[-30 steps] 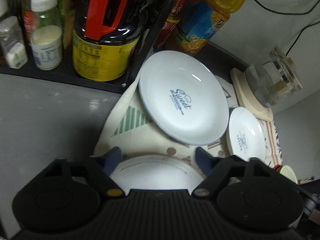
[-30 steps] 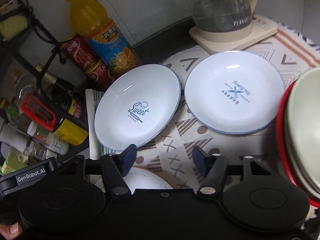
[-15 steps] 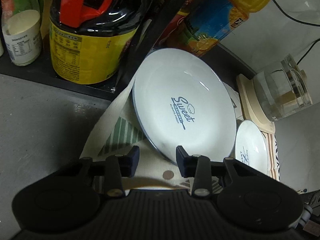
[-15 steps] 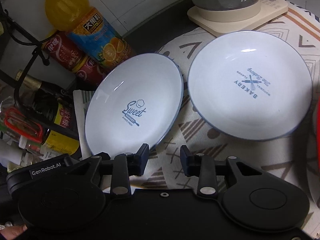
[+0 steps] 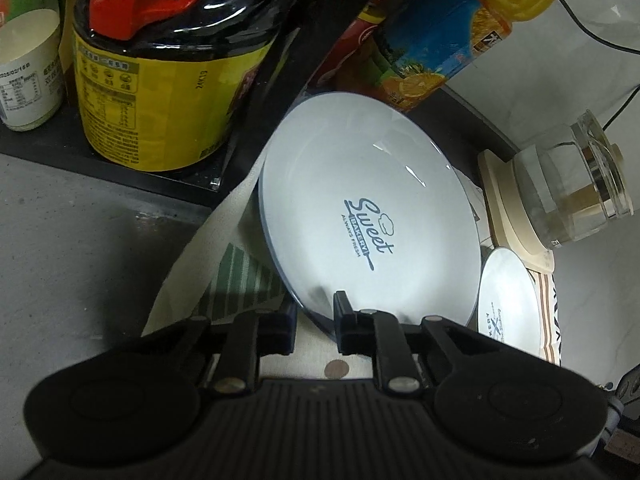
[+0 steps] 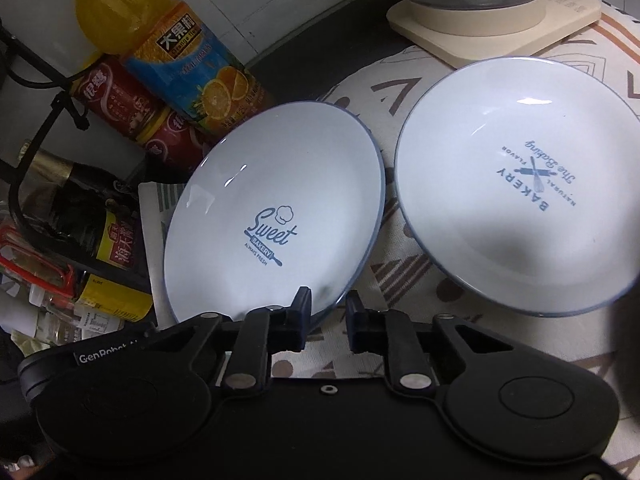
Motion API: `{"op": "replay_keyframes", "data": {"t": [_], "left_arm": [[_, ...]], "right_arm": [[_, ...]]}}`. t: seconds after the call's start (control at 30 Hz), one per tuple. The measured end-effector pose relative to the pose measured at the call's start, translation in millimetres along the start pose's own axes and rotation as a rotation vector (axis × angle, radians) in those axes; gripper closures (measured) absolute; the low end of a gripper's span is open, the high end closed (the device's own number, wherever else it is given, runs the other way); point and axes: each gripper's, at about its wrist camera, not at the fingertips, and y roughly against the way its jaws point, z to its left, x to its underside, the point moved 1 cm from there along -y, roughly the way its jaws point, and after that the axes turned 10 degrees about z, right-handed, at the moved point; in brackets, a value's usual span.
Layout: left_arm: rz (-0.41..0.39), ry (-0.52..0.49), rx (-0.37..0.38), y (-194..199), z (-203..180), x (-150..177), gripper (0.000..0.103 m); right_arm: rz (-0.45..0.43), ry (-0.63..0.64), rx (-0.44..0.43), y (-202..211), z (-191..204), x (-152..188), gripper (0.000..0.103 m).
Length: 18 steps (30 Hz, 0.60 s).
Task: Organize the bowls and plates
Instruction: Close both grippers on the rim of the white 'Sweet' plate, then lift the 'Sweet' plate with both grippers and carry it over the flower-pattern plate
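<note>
A dim counter covered by a patterned cloth [image 6: 404,276], crowded with bottles along the back. The left gripper [image 5: 316,322] has its jaws pinched on the near rim of the "Sweet" plate [image 5: 368,216] — one finger above the rim, one beneath. The right gripper [image 6: 327,322] grips the same plate's [image 6: 276,216] near edge likewise, and the plate sits tilted. Just beside it lies the "Bakery" plate [image 6: 520,184], flat on the cloth. Behind — an orange bottle [image 6: 176,52] and a kettle [image 5: 572,192].
</note>
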Motion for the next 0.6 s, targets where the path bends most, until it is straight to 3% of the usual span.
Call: {"op": "replay_keyframes", "data": {"t": [0.6], "left_arm": [[-0.030,0.037,-0.017,-7,7,-11,0.090]], "right_arm": [[0.005,-0.015,0.003,-20,-5,-9,0.087]]}}
